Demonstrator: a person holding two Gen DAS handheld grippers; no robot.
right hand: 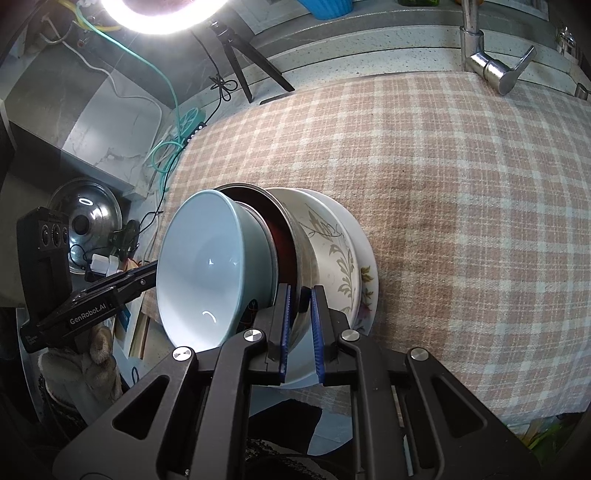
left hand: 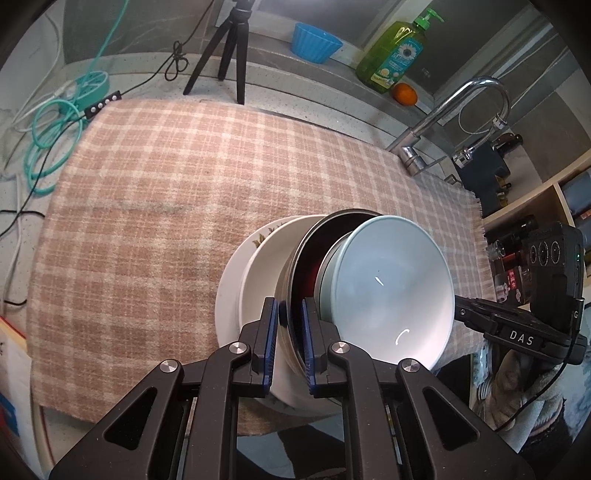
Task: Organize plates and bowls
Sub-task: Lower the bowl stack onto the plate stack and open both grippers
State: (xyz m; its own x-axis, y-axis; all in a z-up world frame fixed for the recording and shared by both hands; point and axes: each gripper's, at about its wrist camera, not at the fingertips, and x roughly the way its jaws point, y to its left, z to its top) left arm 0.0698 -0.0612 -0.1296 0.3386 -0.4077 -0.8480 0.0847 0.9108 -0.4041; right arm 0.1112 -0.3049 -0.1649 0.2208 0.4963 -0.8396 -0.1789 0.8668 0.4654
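A nested stack stands over the near edge of the checked cloth (left hand: 155, 206): a flowered white plate (left hand: 231, 280) at the bottom, a white bowl (left hand: 258, 266), a steel bowl (left hand: 290, 277) with a dark red inside, and a pale blue bowl (left hand: 391, 288) on top. My left gripper (left hand: 289, 343) is shut on the steel bowl's rim. My right gripper (right hand: 300, 328) is shut on the same steel bowl (right hand: 303, 266) from the other side. The pale blue bowl (right hand: 207, 266), the patterned white bowl (right hand: 332, 251) and the plate (right hand: 369, 280) also show in the right wrist view.
A tripod (left hand: 231, 48), cables (left hand: 55, 122), a blue ribbed bowl (left hand: 316, 42), a green soap bottle (left hand: 400, 50), an orange (left hand: 404, 93) and a tap (left hand: 450, 118) stand along the back. A pot lid (right hand: 86, 221) lies left of the counter. A ring light (right hand: 162, 14) shines above.
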